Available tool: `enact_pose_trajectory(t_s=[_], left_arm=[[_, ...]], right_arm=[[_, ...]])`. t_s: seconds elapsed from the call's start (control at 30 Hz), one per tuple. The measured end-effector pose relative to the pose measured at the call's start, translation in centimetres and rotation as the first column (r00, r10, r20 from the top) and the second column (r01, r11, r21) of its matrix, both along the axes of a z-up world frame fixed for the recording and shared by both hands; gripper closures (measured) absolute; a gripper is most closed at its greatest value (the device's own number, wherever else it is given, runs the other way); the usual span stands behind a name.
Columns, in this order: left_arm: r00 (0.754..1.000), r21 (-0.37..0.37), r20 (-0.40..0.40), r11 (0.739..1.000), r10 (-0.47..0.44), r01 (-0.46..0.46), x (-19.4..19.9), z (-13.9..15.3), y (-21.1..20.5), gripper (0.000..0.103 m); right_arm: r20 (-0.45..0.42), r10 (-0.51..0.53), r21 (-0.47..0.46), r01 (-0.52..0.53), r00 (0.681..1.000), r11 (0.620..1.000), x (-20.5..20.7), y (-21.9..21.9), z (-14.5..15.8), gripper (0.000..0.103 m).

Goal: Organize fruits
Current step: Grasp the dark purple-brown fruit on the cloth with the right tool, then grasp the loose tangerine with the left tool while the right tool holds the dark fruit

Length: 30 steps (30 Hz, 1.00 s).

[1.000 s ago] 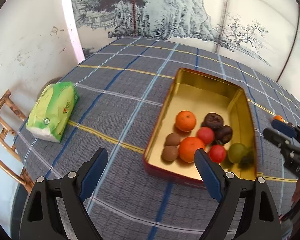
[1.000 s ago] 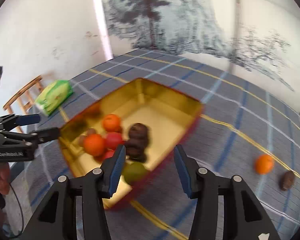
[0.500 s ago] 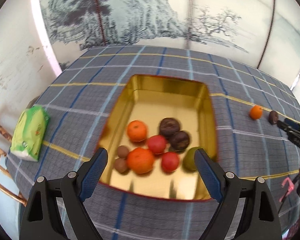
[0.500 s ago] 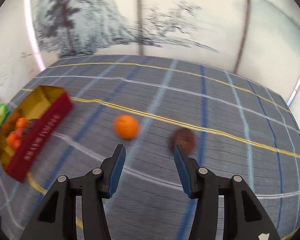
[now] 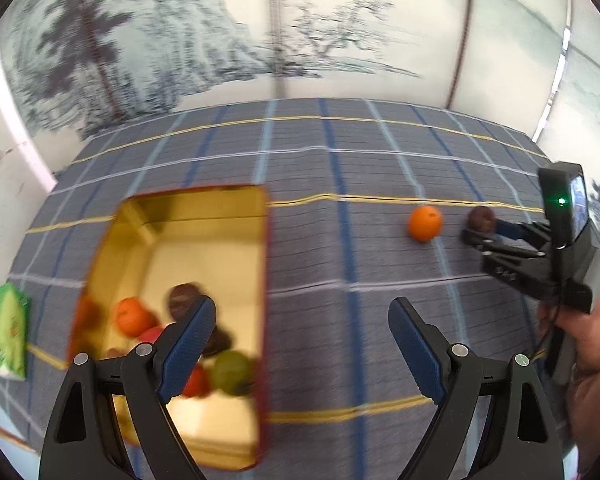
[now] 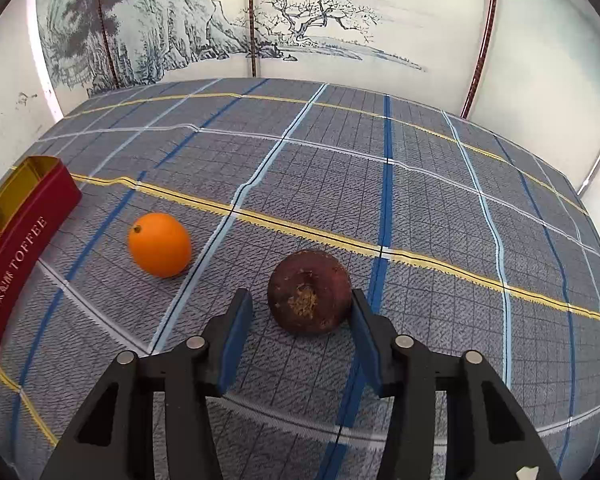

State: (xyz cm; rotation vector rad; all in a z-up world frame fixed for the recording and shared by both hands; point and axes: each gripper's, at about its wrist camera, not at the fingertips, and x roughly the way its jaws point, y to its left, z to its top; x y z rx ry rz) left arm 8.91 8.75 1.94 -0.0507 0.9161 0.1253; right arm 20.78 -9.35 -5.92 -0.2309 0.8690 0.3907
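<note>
- The right gripper (image 6: 302, 312) is spread, its blue pads either side of a dark brown fruit (image 6: 309, 291) lying on the checked tablecloth (image 6: 420, 208); the right pad looks to touch it, the left stands apart.
- An orange (image 6: 159, 244) lies near the fruit, between it and the red tin (image 6: 16, 256).
- The left gripper (image 5: 302, 330) is spread wide and holds nothing, above the tin's edge (image 5: 262, 280).
- The gold-lined tin holds several fruits (image 5: 132, 316); a green packet (image 5: 6, 330) lies beyond it.
</note>
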Motion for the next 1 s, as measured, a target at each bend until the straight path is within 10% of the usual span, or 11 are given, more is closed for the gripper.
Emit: enact_pose_trajectory(t_s=[0.53, 1.0], left_arm=[[0.992, -0.081, 0.006, 0.989, -0.123, 0.123, 8.3, -4.6, -7.1, 0.017], [0.989, -0.120, -0.014, 0.982, -0.148, 0.146, 13.2, -6.6, -8.3, 0.053]], right_arm=[[-0.010, -0.072, 0.027, 0.072, 0.997, 0.997, -2.4, -6.6, 0.4, 0.069], [-0.017, -0.076, 0.039, 0.077, 0.997, 0.996, -2.2, -7.2, 0.3, 0.067]])
